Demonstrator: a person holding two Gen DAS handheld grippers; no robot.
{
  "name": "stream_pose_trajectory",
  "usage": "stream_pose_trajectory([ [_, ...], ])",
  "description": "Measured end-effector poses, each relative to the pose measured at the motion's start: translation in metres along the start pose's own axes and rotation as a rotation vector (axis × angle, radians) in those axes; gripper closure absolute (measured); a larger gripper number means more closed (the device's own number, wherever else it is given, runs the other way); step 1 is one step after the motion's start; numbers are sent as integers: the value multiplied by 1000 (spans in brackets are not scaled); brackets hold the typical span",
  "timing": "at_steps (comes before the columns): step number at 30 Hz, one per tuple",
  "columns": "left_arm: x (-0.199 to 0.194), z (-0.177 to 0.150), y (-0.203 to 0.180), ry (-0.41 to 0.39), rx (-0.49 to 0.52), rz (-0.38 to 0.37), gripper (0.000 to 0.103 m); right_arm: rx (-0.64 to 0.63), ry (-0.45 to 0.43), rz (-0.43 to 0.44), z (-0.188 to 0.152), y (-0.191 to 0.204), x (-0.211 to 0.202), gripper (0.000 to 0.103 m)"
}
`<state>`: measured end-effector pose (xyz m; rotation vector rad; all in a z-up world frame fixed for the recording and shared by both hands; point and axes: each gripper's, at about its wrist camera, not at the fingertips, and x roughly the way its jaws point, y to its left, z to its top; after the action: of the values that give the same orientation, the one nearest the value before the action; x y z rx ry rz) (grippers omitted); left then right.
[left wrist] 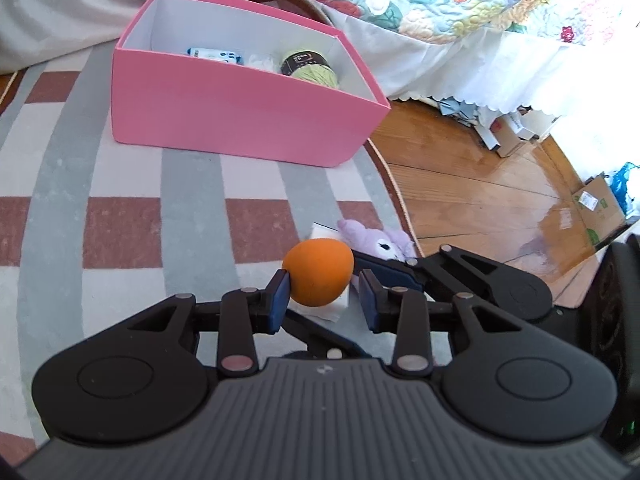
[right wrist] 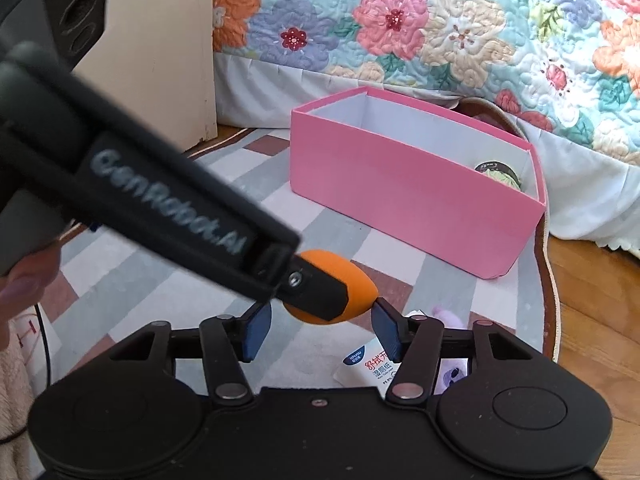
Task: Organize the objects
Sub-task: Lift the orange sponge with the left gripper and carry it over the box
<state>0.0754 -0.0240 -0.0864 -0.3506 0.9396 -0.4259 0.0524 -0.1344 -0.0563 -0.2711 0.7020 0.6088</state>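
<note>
Orange egg: one orange foam egg (left wrist: 318, 272), long axis roughly level, narrow end toward the rug's right edge.
Left gripper (left wrist: 324, 300): jaws apart, left pad touching the egg.
Right gripper (right wrist: 322, 330): jaws apart, nothing between.
Plush: one purple plush (left wrist: 380, 242) near the rug's right edge.
Box: one pink box (left wrist: 240, 120) farther back, holding one green yarn ball (left wrist: 312, 68).

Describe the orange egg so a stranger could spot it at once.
Start at the pink box on the checked rug beside the bed. Nearer the camera, the left gripper has its fingers open around the orange egg. It is the only orange, smooth, egg-shaped thing; the purple plush behind it is fuzzy.
</note>
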Motion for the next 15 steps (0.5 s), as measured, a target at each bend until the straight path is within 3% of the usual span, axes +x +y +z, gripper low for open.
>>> stream_pose_trajectory([
  [15, -18, 4, -11, -51, 41, -46, 68, -33, -42, -14, 8, -5, -10, 49],
])
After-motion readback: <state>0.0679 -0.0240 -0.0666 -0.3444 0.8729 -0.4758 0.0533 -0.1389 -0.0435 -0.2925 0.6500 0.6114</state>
